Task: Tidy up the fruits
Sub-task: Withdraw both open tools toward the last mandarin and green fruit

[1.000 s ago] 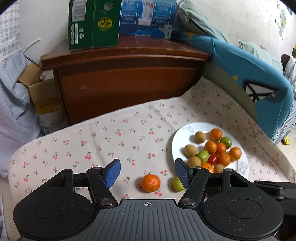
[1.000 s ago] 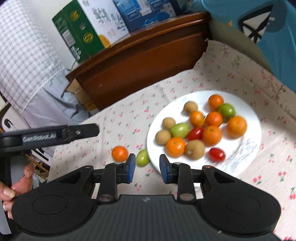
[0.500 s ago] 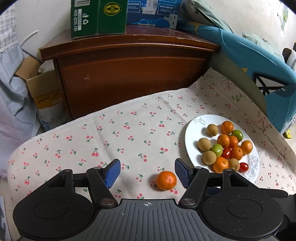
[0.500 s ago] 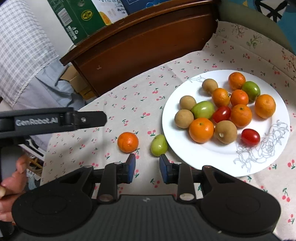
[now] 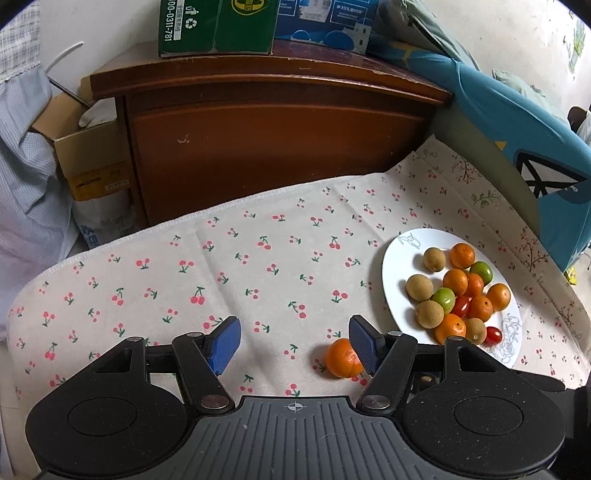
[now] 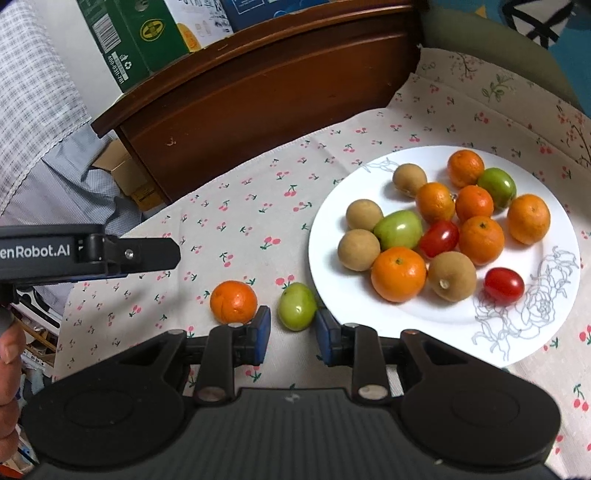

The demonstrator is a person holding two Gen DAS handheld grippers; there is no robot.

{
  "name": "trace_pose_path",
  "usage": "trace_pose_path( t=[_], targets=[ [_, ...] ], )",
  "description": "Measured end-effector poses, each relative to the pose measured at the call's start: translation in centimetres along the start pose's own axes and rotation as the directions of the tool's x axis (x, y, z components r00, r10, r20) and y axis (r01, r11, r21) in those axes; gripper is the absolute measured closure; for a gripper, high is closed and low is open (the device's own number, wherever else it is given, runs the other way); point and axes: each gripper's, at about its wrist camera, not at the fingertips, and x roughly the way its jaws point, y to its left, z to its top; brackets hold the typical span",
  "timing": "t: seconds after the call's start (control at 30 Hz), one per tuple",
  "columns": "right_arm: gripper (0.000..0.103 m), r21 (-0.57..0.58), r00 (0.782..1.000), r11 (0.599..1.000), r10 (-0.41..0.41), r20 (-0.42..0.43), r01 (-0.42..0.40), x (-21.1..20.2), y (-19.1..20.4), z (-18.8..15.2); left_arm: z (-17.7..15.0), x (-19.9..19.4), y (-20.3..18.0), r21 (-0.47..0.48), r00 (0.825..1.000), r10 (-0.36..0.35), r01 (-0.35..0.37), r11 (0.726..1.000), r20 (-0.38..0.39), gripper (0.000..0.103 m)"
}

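Observation:
A white plate holds several small oranges, brown round fruits, green fruits and red tomatoes. Beside its left rim, two fruits lie on the cherry-print cloth: a green fruit and a small orange. My right gripper is closing around the green fruit, whose sides sit at the blue pads. My left gripper is open, with the orange just inside its right pad and partly hidden by it. Its dark finger shows left of the orange in the right wrist view.
A brown wooden cabinet stands behind the cloth-covered table, with a green carton and a blue one on top. A teal cushion lies to the right. A cardboard box and hanging fabric are on the left. A hand holds the left gripper.
The right gripper came down closer to the green fruit and its jaws narrowed around it. In the left wrist view the orange drifted from the middle to the right pad, and the green fruit left sight.

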Motion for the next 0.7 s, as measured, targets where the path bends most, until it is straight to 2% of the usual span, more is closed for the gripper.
trace_pose_path(
  t=[0.2, 0.4, 0.7],
  targets=[
    [0.082, -0.025, 0.999, 1.0, 0.018, -0.026, -0.018, -0.6, -0.1, -0.2, -0.5, 0.3, -0.2, 0.008, 1.0, -0.014, 0.014, 1.0, -0.015, 0.039],
    [0.082, -0.09, 0.998, 0.995, 0.04, -0.056, -0.045, -1.9, 0.1, -1.0, -1.3, 0.7, -1.3, 0.075, 0.999, -0.029, 0.03, 0.997, -0.025, 0.039],
    [0.082, -0.094, 0.995, 0.994, 0.042, -0.086, -0.05, -3.2, -1.4, -1.7, -2.2, 2.1, -3.3, 0.157, 0.998, -0.037, 0.045, 0.987, -0.05, 0.042]
  ],
)
